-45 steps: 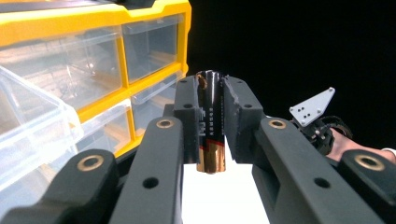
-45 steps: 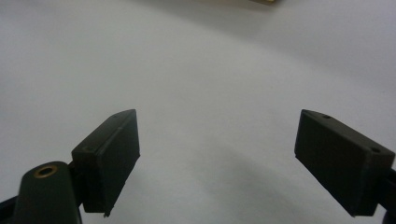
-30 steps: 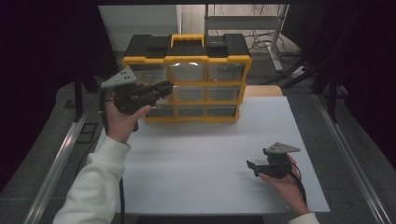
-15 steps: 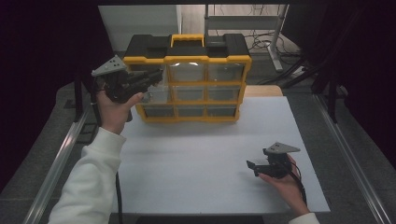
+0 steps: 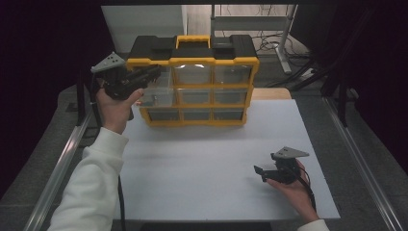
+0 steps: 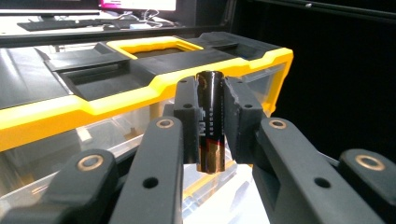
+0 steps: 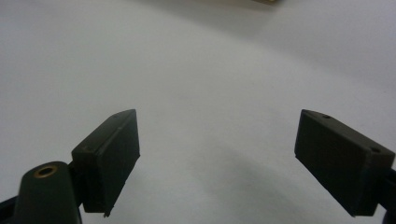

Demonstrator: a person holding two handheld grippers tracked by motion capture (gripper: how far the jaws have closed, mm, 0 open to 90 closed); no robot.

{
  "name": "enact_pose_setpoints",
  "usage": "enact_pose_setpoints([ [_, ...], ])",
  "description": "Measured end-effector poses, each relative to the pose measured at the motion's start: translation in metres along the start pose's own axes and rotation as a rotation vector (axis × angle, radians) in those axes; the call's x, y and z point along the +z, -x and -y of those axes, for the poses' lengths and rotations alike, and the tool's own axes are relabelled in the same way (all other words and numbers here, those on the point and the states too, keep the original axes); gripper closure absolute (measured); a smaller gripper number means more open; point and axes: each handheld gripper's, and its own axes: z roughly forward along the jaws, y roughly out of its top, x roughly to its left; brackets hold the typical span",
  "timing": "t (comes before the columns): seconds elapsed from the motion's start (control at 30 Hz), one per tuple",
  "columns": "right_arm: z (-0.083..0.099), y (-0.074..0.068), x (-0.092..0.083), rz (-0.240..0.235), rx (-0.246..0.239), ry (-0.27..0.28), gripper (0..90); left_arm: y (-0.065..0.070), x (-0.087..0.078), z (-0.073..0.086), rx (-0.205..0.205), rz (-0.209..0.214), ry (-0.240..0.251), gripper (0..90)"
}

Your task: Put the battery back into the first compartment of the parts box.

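At the upper left corner of the yellow and black plastic organiser box with clear drawers (image 5: 192,79), the left gripper (image 5: 153,73) is held up off the table, its jaws pointing level toward the box's top left drawer. In the left gripper view its two black pads (image 6: 187,119) are clamped on a black cylindrical battery with a copper-coloured band near its lower end (image 6: 210,121); the battery stands upright between them, both ends sticking out past the pads, above and below. Behind it lies the box's black lid with the yellow carrying handle (image 6: 147,45) set flat into it, and under the lid's yellow rim the clear front of a drawer shows. The person's left hand (image 5: 115,106), in a white sleeve (image 5: 89,187), carries this gripper beside the box's left edge.

The box stands upright at the far side of the white table sheet (image 5: 202,168), three rows of drawers facing the person.

Well apart from it, toward the near right of the sheet, the right gripper (image 5: 260,173) rests low over the bare surface in the person's right hand (image 5: 296,190), jaws pointing left. In the right gripper view its pads (image 7: 112,154) stand wide apart with nothing between them, just plain white sheet under them
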Motion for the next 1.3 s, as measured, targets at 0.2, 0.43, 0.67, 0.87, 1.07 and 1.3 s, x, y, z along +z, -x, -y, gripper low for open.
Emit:
enact_pose_setpoints([
  [0.2, 0.000, 0.000, 0.000, -0.002, -0.002, 0.000, 14.2, -0.001, 0.003, 0.001, 0.004, -0.032, -0.013, 76.7],
  [0.43, 0.000, 0.000, 0.000, -0.002, -0.003, 0.000, 14.2, 0.001, 0.003, 0.002, 0.000, -0.056, 0.022, 50.7],
  [0.67, 0.000, 0.000, 0.000, -0.001, -0.002, -0.003, 14.1, 0.013, 0.000, 0.003, 0.024, 0.038, 0.010, 35.8],
  [0.87, 0.000, 0.000, 0.000, -0.002, -0.004, -0.003, 14.1, 0.025, 0.000, 0.006, 0.036, 0.109, -0.003, 29.0],
  [1.07, 0.000, 0.000, 0.000, -0.001, -0.003, -0.003, 14.1, 0.032, -0.001, 0.009, 0.052, 0.137, -0.019, 23.3],
  [1.3, 0.000, 0.000, 0.000, -0.001, -0.004, -0.002, 14.2, 0.039, -0.008, 0.017, 0.060, 0.194, -0.014, 21.2],
])
